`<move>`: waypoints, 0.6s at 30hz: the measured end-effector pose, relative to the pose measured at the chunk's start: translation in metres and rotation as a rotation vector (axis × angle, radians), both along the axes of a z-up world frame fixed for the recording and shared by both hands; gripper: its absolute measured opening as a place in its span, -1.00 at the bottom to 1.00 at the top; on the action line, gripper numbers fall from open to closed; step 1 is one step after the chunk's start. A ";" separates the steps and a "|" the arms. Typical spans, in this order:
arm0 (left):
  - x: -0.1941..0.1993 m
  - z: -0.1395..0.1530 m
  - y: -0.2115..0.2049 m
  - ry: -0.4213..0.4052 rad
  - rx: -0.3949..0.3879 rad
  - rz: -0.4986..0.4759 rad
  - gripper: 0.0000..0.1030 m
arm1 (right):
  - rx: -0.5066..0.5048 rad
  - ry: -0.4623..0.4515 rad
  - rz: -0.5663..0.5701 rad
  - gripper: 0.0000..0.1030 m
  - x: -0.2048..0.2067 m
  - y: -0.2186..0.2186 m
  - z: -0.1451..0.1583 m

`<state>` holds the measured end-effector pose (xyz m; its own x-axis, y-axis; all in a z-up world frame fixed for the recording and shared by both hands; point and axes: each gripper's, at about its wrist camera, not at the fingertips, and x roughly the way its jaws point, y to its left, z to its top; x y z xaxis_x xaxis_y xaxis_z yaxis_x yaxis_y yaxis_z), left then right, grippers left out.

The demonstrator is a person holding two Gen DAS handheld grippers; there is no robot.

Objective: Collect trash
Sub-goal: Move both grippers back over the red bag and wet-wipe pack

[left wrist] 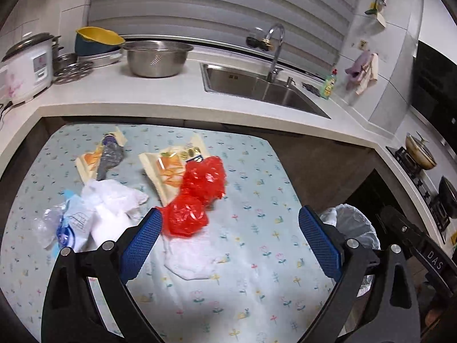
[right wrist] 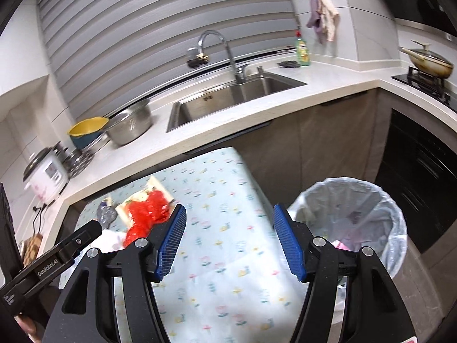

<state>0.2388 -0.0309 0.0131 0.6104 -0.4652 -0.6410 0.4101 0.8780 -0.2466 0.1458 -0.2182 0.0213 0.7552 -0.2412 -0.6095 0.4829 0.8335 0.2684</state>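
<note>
Left claw: the left claw (left wrist: 227, 235) stands wide, its blue cross-hatched pads (left wrist: 140, 245) bare, nothing between them; black hinged arms behind.
Right claw: the right claw (right wrist: 228, 240) is parted too, empty, with the same ribbed blue pads (right wrist: 287, 243).
Surface: a pale blue cloth-covered surface (left wrist: 257, 171) printed with small flowers, rounded at its corners.
White trash: a flat crumpled white tissue (left wrist: 191, 260) lies nearest the left claw; left of it a heap of white paper and clear plastic wrap (left wrist: 85, 217).
Red trash: two glossy, crinkled red plastic bags (left wrist: 197, 197), touching, the farther one overlapping a cream snack wrapper (left wrist: 165, 171).
Far trash: a crushed grey plastic bottle (left wrist: 110, 157) lies across a second snack wrapper (left wrist: 91, 163).
Bin: a round trash bin (right wrist: 371, 200) with a thin translucent liner stands on the floor just beside the surface's right edge, scraps inside.
Room: a white stone counter (left wrist: 171, 94) wraps around, bearing a steel sink (left wrist: 251, 85), curved faucet (left wrist: 275, 48), steel colander bowl (left wrist: 157, 58), rice cooker (left wrist: 25, 65) and green soap bottle (left wrist: 328, 84); grey slatted blinds (left wrist: 214, 5) behind.
</note>
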 end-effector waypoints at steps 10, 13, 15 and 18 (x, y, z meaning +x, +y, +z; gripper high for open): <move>0.020 -0.008 0.078 0.034 -0.019 0.128 0.82 | -0.018 0.026 0.104 0.30 0.044 0.065 -0.001; 0.025 -0.014 0.098 0.047 -0.021 0.158 0.82 | -0.015 0.040 0.128 0.30 0.055 0.080 -0.005; 0.029 -0.018 0.110 0.053 -0.020 0.177 0.82 | -0.016 0.049 0.142 0.30 0.062 0.089 -0.008; 0.033 -0.024 0.127 0.062 -0.020 0.199 0.82 | -0.016 0.063 0.161 0.30 0.073 0.102 -0.013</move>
